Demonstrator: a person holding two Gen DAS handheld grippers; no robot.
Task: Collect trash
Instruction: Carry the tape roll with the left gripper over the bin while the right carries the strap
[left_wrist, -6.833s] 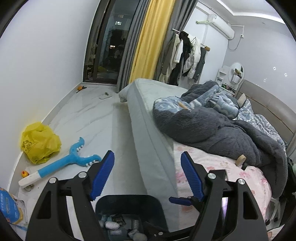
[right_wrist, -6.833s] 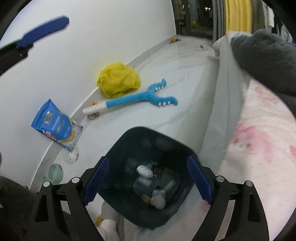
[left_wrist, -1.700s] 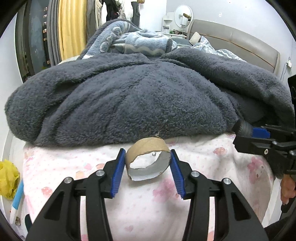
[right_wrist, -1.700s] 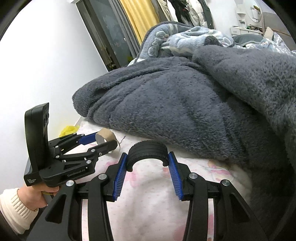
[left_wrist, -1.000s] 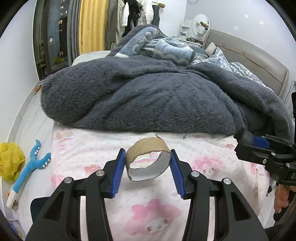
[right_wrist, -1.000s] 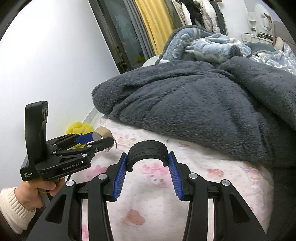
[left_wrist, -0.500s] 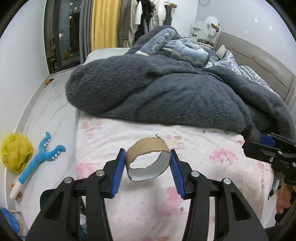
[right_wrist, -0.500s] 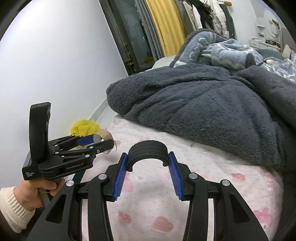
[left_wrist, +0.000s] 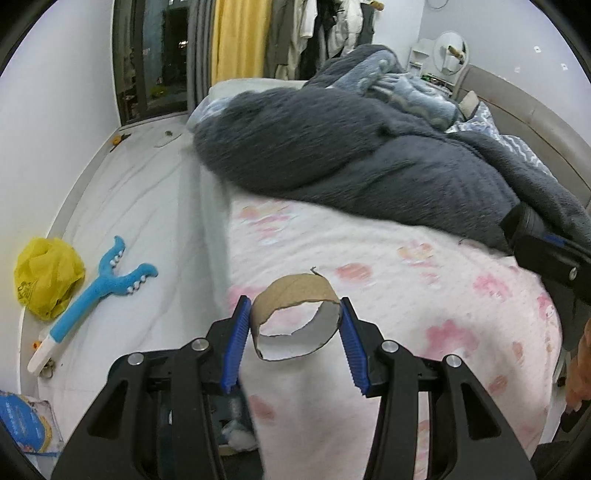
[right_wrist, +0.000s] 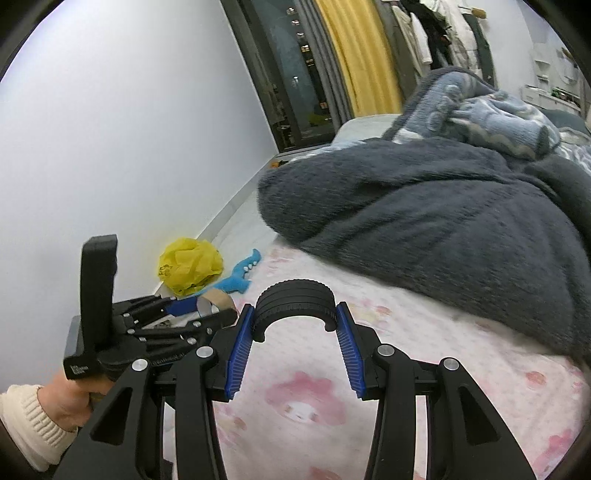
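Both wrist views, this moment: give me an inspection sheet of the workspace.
Surface: bed sheet, pink print.
Job's things: cardboard ring and black ribbed ring, both held; trash bin partly visible below.
Clutter: yellow bag, blue toy, blue packet on the floor.
Grippers: left gripper shut on the cardboard ring; right gripper shut on the black ribbed ring.
Cables: nothing seen.
Surroundings: grey blanket, yellow curtain.

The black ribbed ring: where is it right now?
In the right wrist view the black ribbed ring sits clamped between the right gripper fingers, above the pink-print bedsheet.
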